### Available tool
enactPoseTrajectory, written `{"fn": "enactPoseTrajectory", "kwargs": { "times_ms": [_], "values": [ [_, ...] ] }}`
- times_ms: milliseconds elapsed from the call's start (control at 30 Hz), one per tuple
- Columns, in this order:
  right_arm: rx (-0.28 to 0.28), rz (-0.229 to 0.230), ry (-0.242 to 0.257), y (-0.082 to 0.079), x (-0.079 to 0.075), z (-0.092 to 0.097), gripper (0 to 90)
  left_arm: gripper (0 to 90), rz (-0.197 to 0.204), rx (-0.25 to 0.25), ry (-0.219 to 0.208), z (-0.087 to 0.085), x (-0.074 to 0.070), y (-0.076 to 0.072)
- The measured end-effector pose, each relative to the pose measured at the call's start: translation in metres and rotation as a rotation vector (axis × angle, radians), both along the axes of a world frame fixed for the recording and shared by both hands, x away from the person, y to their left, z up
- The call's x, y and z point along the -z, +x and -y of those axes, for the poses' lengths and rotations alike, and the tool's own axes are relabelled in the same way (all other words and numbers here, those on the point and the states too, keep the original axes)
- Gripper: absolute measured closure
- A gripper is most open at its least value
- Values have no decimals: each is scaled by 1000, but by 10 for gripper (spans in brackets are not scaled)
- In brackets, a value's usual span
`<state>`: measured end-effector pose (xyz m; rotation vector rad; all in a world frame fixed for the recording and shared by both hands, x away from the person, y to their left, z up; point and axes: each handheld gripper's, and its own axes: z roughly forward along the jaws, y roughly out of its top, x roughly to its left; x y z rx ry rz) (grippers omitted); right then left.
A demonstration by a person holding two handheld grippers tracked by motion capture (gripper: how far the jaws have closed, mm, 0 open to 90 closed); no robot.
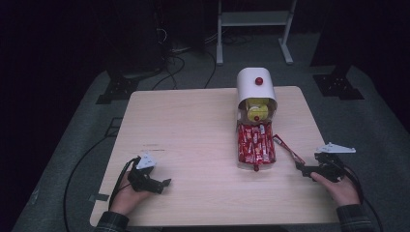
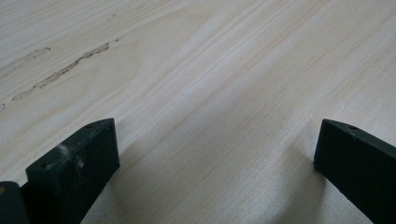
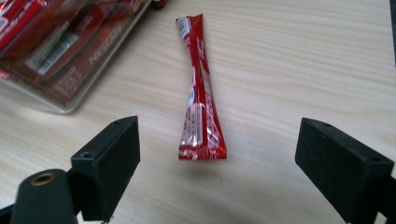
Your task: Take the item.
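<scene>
Pale wooden table (image 1: 193,121) carries a clear tray (image 1: 240,162) of red packets, seemingly under a white dispenser (image 1: 255,87). One red stick packet (image 3: 200,93) lies flat just beside the tray, untouched, before the right gripper (image 3: 217,163), whose jaws stand wide. Well apart, the left gripper (image 2: 215,154) rests wide with nothing between its jaws.
</scene>
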<state>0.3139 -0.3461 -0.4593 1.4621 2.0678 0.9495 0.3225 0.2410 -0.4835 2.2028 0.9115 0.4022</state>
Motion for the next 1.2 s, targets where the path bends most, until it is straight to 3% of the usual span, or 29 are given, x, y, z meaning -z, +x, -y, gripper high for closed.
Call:
{"fn": "enactPoseTrajectory", "kwargs": {
  "times_ms": [267, 300, 533, 800, 1200],
  "values": [
    [-4, -17, -12, -12, 7, 5, 132, 0, 0, 1, 0, 0, 0, 0],
    [-6, -15, -36, -15, 10, 5, 132, 0, 0, 0, 0, 0, 0, 0],
    [0, -23, -87, -22, 22, 8, 131, 0, 1, 0, 0, 0, 0, -1],
    [-7, -3, -31, -24, 29, 17, 98, 0, 1, 0, 0, 0, 0, -1],
    [-1, -4, -32, -23, 29, 16, 97, 0, 1, 0, -1, 0, 0, -1]
  ]
}}
